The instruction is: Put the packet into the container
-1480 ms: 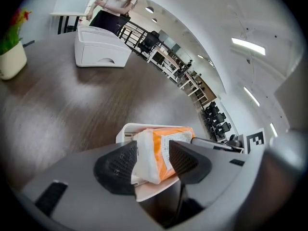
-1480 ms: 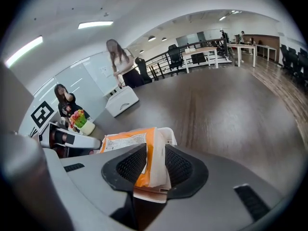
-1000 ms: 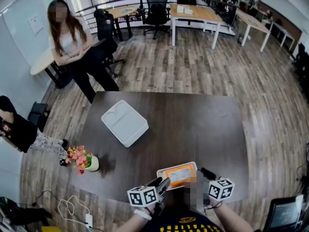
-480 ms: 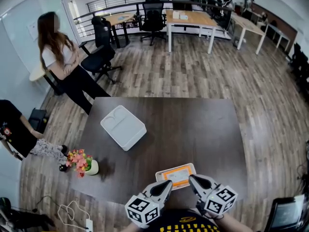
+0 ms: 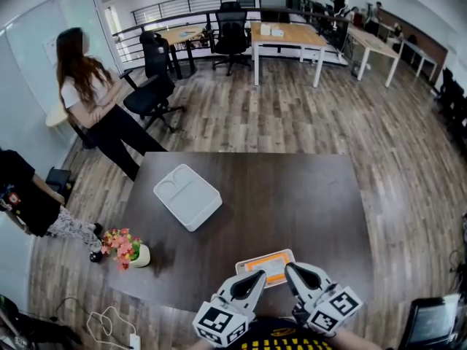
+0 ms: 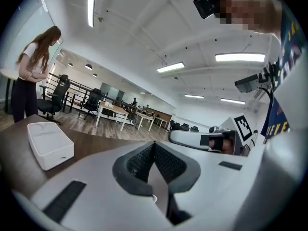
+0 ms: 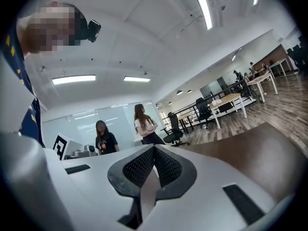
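An orange and white packet [image 5: 267, 267] lies flat near the front edge of the dark table [image 5: 292, 195]. My left gripper [image 5: 256, 276] and right gripper [image 5: 290, 270] sit just behind the packet's near edge, one at each side. Both are shut, and their ribbed pads [image 6: 144, 160] [image 7: 144, 165] meet with nothing between them. The white container [image 5: 187, 196], open side up, rests on the table's left half, well beyond the packet. In the left gripper view the container [image 6: 48, 143] appears at the left.
A small pot of flowers [image 5: 125, 245] stands at the table's left front corner. A person [image 5: 91, 97] stands beyond the far left corner and another [image 5: 25, 199] is at the left. Office chairs [image 5: 153, 79] and desks [image 5: 288, 39] fill the back. Cables [image 5: 109, 327] lie on the floor.
The packet, tipped up between the grippers a second ago, now lies flat on the table. Both grippers have shut and sit lower in view.
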The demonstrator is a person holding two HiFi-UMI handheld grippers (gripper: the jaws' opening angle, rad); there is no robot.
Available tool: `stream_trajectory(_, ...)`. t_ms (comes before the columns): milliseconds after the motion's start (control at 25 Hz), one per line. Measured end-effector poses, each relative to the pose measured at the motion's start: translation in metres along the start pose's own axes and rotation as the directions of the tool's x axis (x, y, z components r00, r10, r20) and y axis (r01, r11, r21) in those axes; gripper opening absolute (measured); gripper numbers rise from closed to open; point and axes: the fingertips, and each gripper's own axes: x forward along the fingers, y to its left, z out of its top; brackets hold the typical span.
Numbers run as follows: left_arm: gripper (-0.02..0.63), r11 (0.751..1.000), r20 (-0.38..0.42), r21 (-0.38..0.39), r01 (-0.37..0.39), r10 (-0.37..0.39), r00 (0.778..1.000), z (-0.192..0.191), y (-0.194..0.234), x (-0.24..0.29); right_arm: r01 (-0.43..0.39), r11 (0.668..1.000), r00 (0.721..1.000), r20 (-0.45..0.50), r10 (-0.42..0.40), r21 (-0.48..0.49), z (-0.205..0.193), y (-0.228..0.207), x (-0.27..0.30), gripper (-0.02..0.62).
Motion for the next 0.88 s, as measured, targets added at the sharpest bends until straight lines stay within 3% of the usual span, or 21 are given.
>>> stream_trajectory(360, 0.002, 0.998, 0.007, 0.065, 0.001, -0.002, 1.000, 0.009, 0.002, 0.005, 0.003, 0.995, 1.000, 0.021, -0.001, -0.100, 0.009, 0.006, 0.007, 0.009)
stream_trajectory(640, 0.002, 0.998, 0.014, 0.066, 0.008, -0.009, 1.000, 0.008, -0.004, 0.007, 0.002, 0.993, 1.000, 0.028, 0.001, -0.119, 0.010, 0.009, 0.002, 0.009)
stream_trajectory(880, 0.002, 0.997, -0.033, 0.075, 0.010, -0.008, 0.999, -0.003, -0.008, 0.008, -0.004, 0.993, 1.000, 0.022, 0.007, -0.120, 0.005, 0.009, -0.001, 0.009)
